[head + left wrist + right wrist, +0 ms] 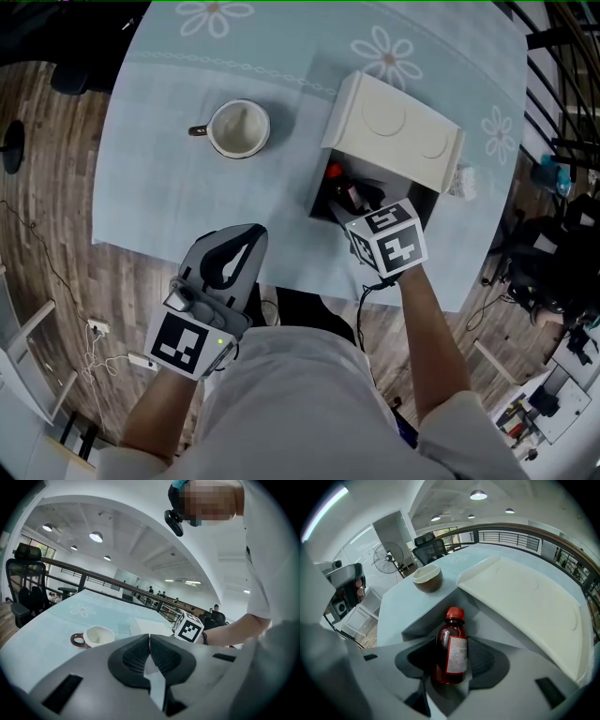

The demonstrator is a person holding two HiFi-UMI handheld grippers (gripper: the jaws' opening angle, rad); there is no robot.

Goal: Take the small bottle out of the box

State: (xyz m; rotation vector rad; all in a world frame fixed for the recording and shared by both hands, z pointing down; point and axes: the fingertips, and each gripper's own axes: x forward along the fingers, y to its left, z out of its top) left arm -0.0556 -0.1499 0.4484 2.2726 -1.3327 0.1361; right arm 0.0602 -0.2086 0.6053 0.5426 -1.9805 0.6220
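Right gripper view: tongs (453, 665) clasp red-capped dark-red bottle (451, 644).

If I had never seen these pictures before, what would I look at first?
Probably the small bottle, dark red with a red cap, gripped in the right hand-held gripper inside the open white box on the right side of the table. Next comes the cup standing alone to the box's left. Then the left hand-held gripper, shut and empty, by the table's near edge.
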